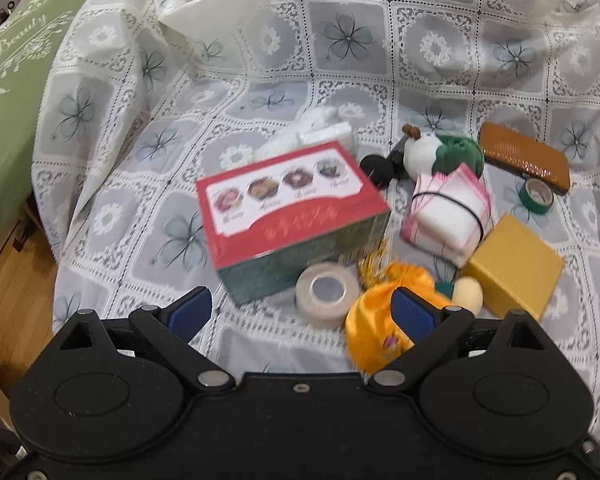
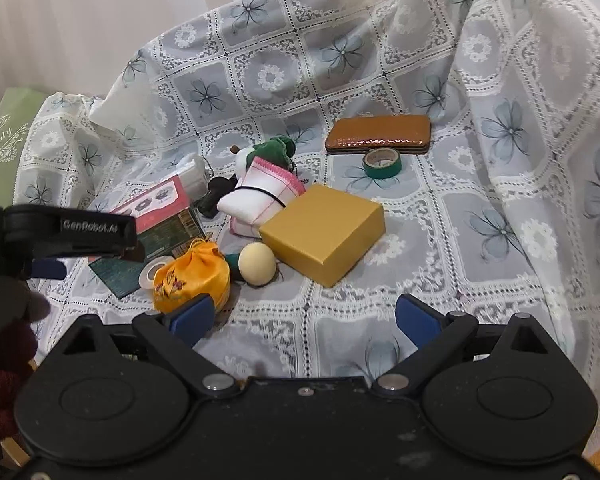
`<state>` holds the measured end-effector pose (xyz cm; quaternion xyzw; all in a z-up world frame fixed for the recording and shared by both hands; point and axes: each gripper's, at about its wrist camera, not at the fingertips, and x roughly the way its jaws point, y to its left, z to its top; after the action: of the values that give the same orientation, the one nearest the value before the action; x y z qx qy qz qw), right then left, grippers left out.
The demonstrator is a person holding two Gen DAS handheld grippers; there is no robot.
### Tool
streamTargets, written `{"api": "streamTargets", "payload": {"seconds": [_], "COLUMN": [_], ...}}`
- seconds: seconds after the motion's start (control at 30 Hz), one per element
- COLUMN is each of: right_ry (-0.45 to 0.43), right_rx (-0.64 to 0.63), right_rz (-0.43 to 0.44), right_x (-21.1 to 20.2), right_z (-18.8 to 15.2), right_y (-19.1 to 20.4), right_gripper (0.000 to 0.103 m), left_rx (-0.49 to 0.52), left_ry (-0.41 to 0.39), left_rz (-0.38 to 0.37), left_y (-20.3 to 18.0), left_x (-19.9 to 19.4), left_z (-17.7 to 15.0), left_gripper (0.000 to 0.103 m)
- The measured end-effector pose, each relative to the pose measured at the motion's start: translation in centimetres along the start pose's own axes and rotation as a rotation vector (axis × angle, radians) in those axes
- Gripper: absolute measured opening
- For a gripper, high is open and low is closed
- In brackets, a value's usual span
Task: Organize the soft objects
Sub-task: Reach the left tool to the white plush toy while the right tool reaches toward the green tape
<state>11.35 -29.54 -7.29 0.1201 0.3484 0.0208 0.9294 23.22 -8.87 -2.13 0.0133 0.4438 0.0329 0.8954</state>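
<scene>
Left wrist view: looking down past the left gripper (image 1: 302, 312), blue pads spread wide, pinching nothing. Hovering over a lace-patterned cloth (image 1: 140, 208) strewn with a loose heap. Lying straight beyond the gap between the jaws: a red and green box (image 1: 292, 216), tilted, with a roll of clear tape (image 1: 327, 294) just nearer, almost between the fingertips. Sitting against the right pad, partly hidden behind it: an orange satin pouch (image 1: 384, 312), soft and gathered at its drawstring. Crowding beyond the right jaw: a cream foam ball (image 1: 468, 294), a gold box (image 1: 514, 266), a folded white cloth (image 1: 448, 216) bound by a black elastic, a green and white plush toy (image 1: 440, 152), a brown wallet (image 1: 524, 156) and a roll of green tape (image 1: 536, 196). Soft things lying mixed with hard ones, likely why sorting is needed.

Right wrist view: looking past the right gripper (image 2: 306, 316), jaws also apart and gripping nothing. Resting just beyond the left pad: the same orange pouch (image 2: 192, 276), touching the clear tape. Lying ahead of the gap: the foam ball (image 2: 258, 264), and behind it the gold box (image 2: 324, 232). Reaching in from the far left: the other gripper's black body. Judging by the open jaws flanking it, probably lining up on the pouch as the nearest soft item.
</scene>
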Motion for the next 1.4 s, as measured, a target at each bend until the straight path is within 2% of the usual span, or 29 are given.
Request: {"api": "streamTargets", "payload": {"seconds": [0.37, 0.53, 0.83, 1.03, 1.4], "right_ry": [-0.014, 0.002, 0.015, -0.005, 0.0], "right_rx": [-0.058, -0.098, -0.109, -0.076, -0.02], "right_rz": [0.039, 0.055, 0.06, 0.035, -0.003], "right_x": [2.5, 4.1, 5.6, 5.5, 5.9], "right_z": [1.6, 1.7, 1.5, 2.0, 3.5], "right_y": [1.1, 1.7, 1.5, 1.1, 1.6], "right_gripper": [0.097, 0.098, 0.098, 0.102, 0.101], "left_rx": [-0.005, 0.027, 0.079, 0.06, 0.067], "left_ry": [-0.004, 0.0, -0.004, -0.031, -0.025], "left_rz": [0.018, 0.044, 0.043, 0.015, -0.019], "left_y": [-1.8, -3.0, -4.6, -3.5, 0.0], "left_x": [1.7, 3.0, 4.9, 5.1, 7.2], "left_z": [2.6, 3.6, 5.6, 6.9, 9.6], "left_gripper": [0.093, 0.093, 0.093, 0.093, 0.093]}}
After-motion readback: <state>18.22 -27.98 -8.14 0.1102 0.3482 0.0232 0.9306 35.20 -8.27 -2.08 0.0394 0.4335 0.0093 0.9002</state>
